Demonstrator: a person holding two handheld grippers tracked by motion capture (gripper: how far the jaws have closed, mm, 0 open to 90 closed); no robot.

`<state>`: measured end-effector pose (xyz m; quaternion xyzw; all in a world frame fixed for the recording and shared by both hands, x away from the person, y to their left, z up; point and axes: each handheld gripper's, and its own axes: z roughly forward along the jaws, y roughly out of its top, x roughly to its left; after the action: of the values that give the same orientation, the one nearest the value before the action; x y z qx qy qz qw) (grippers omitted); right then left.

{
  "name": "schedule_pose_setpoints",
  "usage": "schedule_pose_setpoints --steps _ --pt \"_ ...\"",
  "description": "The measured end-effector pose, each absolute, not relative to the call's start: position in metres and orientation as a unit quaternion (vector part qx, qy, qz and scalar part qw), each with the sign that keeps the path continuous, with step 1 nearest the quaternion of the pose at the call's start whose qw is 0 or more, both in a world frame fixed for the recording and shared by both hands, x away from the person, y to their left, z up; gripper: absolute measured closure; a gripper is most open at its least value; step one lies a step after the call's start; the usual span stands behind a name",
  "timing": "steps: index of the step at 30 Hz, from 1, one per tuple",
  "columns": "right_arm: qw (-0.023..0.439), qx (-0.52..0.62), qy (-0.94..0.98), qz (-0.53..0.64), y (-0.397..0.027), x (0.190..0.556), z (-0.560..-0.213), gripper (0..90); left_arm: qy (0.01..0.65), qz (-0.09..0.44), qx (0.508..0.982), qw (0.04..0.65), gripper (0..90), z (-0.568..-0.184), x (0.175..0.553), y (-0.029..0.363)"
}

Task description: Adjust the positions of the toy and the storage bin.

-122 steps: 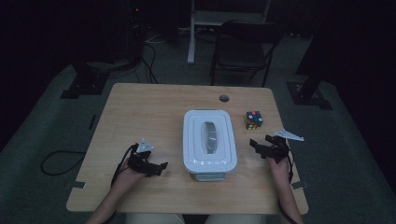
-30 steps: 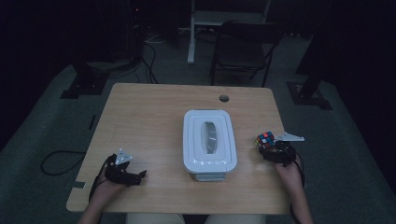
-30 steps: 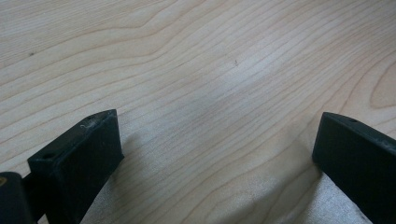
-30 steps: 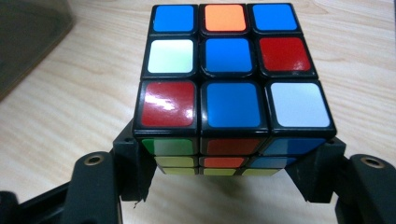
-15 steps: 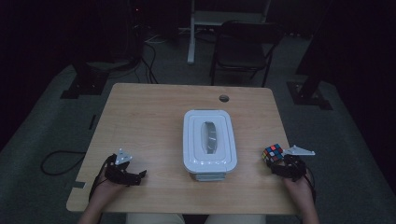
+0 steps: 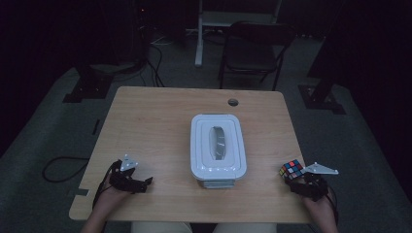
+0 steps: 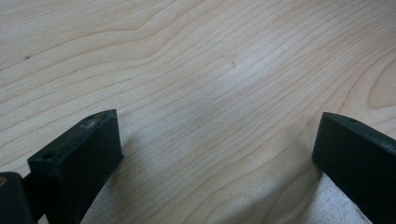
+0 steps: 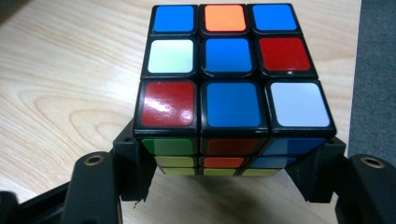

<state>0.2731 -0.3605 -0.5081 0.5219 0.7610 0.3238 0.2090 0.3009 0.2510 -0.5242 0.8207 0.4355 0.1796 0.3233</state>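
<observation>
A scrambled colour cube [image 6: 291, 169] [image 8: 232, 88] sits between the jaws of my right gripper [image 6: 297, 178] [image 8: 231, 170], which is shut on it near the table's right front corner. The right gripper view has the two black jaws pressed on the cube's lower sides, with its blue, red, white and orange top face towards the camera. My left gripper [image 6: 145, 182] [image 7: 215, 154] rests at the front left of the wooden table [image 6: 160, 126], jaws wide apart, only bare wood between them.
A white lidded plastic box [image 6: 217, 143] with a clear oval window lies in the middle of the table. A round cable hole [image 6: 233, 102] is at the far edge. A dark chair [image 6: 252, 53] stands beyond the table. The table's right edge runs close to the cube.
My right gripper has carried the cube towards the front right corner of the table, away from the box. The left gripper has stayed where it was.
</observation>
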Motion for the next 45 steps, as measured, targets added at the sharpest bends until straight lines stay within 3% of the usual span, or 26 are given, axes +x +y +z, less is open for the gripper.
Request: schedule_pose_setpoints --steps 11,17,28,33,45 --pt "0.2 0.528 0.76 0.321 -0.362 0.273 -0.517 33.2 0.445 0.183 0.816 0.32 2.1 -0.524 0.301 0.25" --pt "0.187 0.527 0.754 0.344 -0.366 0.274 -0.511 21.1 0.459 0.188 0.809 0.316 2.1 -0.524 0.299 0.249" --pt "0.219 0.516 0.741 0.368 -0.362 0.276 -0.483 20.9 0.457 0.188 0.809 0.317 2.1 -0.524 0.299 0.249" --pt "0.217 0.502 0.742 0.388 -0.355 0.282 -0.472 11.5 0.451 0.186 0.813 0.318 2.0 -0.524 0.299 0.25" --pt "0.234 0.49 0.721 0.431 -0.324 0.292 -0.454 13.9 0.441 0.182 0.818 0.322 2.1 -0.524 0.299 0.25"
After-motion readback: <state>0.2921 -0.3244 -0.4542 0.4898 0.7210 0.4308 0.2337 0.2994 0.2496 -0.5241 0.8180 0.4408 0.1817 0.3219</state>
